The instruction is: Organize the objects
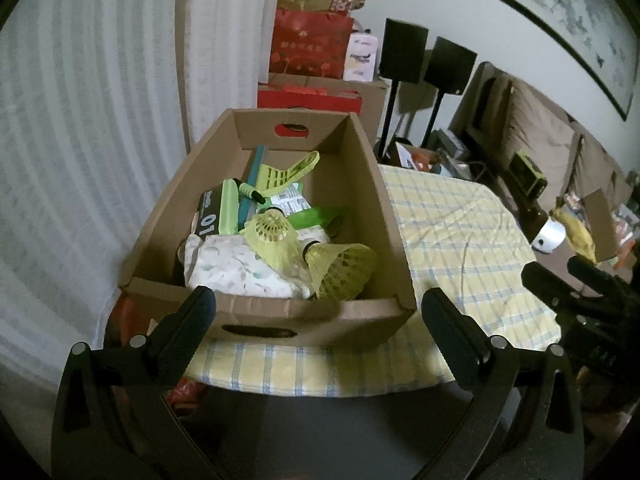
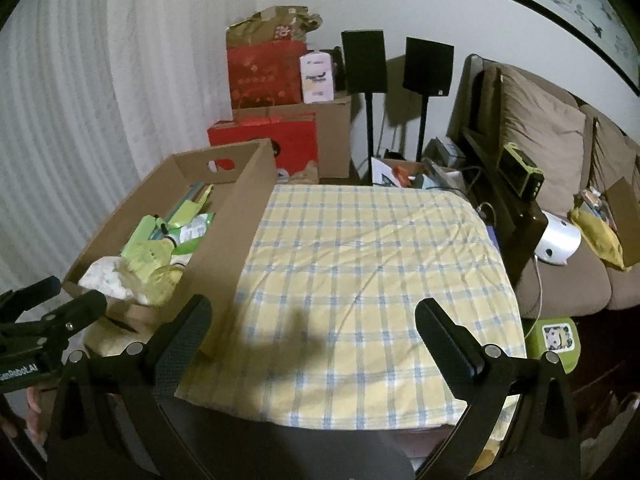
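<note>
An open cardboard box (image 1: pixel 352 184) stands on the left of a table with a yellow checked cloth (image 1: pixel 460 248). It holds a folded white cloth (image 1: pixel 236 268), yellow-green shuttlecocks (image 1: pixel 340 268), green plastic items and a dark packet. My left gripper (image 1: pixel 318 306) is open and empty, just in front of the box's near wall. My right gripper (image 2: pixel 312 316) is open and empty over the cloth (image 2: pixel 372 280), right of the box (image 2: pixel 240 216). Each gripper shows at the edge of the other's view: the right one (image 1: pixel 572 276) and the left one (image 2: pixel 60 300).
Red gift bags (image 2: pixel 264 76) and cardboard boxes are stacked behind the table by the curtain. Two black speakers on stands (image 2: pixel 364 60) stand at the wall. A brown sofa (image 2: pixel 540 128) with cushions, a white device and clutter is at the right.
</note>
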A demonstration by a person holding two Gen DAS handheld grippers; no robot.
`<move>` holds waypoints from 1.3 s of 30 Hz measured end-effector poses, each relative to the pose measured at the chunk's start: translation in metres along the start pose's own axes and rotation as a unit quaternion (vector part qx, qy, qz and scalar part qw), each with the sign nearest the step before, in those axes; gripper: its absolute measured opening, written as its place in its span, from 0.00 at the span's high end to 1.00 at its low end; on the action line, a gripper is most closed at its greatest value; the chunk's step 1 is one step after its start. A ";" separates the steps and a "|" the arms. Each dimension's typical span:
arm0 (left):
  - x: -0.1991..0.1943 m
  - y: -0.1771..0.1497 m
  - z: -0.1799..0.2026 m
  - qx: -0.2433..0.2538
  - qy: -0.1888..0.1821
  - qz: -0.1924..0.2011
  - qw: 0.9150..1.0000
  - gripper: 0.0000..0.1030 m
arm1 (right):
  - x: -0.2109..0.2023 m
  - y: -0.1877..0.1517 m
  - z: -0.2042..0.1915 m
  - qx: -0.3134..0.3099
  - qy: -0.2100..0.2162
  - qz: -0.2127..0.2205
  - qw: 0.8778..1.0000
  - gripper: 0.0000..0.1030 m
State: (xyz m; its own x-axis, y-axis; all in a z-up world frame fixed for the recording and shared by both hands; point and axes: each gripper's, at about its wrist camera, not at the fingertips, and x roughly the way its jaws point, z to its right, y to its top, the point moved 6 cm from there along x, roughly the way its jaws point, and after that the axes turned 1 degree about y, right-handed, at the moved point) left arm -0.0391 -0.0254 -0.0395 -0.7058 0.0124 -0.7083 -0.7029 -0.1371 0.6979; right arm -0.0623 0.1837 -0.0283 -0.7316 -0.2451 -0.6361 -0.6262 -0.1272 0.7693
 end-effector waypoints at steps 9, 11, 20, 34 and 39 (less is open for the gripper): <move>-0.019 -0.013 0.008 0.009 0.014 0.004 1.000 0.00 | -0.025 -0.015 0.000 -0.004 0.001 0.008 1.000 0.01; -0.022 -0.016 0.009 0.008 0.014 0.004 1.000 0.00 | -0.028 -0.019 0.000 -0.006 -0.004 0.009 1.000 0.01; -0.027 -0.026 0.016 0.016 0.023 0.004 1.000 0.00 | -0.036 -0.035 0.004 0.003 -0.013 0.011 1.000 0.01; -0.032 -0.032 0.022 0.021 0.034 0.005 0.999 0.00 | -0.037 -0.041 0.013 0.018 -0.016 0.005 1.000 0.01; -0.031 -0.033 0.021 0.019 0.033 0.007 0.999 0.00 | -0.035 -0.043 0.015 0.020 -0.015 0.000 1.000 0.01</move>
State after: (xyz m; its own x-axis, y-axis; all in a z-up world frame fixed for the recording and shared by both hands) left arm 0.0040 -0.0002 -0.0380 -0.7089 -0.0549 -0.7032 -0.6969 -0.0991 0.7103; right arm -0.0137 0.2125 -0.0399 -0.7393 -0.2170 -0.6375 -0.6355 -0.0881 0.7670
